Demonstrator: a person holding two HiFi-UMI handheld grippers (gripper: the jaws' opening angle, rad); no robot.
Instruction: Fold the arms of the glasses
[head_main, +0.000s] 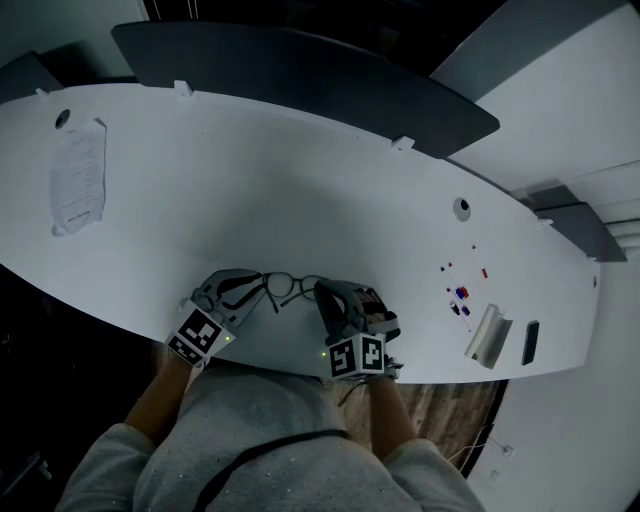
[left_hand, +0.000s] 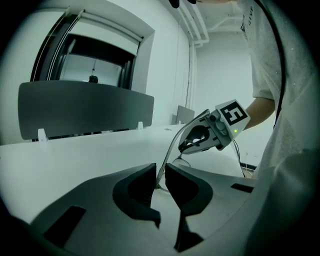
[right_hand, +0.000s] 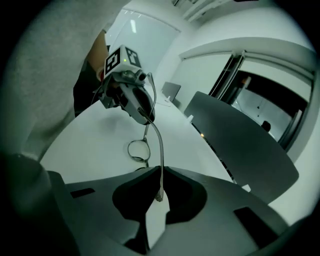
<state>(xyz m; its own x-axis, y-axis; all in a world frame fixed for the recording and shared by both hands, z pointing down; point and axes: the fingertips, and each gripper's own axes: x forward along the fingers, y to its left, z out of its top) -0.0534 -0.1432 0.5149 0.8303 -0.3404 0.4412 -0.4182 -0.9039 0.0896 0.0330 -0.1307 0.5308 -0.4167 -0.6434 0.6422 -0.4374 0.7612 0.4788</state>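
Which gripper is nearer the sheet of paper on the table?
Left. The left gripper is at the end of the glasses that faces the paper; the right gripper is at their other end, farther from it.

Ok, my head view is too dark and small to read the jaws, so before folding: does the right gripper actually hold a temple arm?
Observer: Yes, the right gripper is shut on the temple arm near its ear tip.
Operator: And the left?
Observer: The left gripper has that arm's far end between its jaws, which stand slightly apart, with a sliver of gap showing.
Operator: Where's the front?
Observer: One lens rim appears to rest on the white table, under the arching arm.
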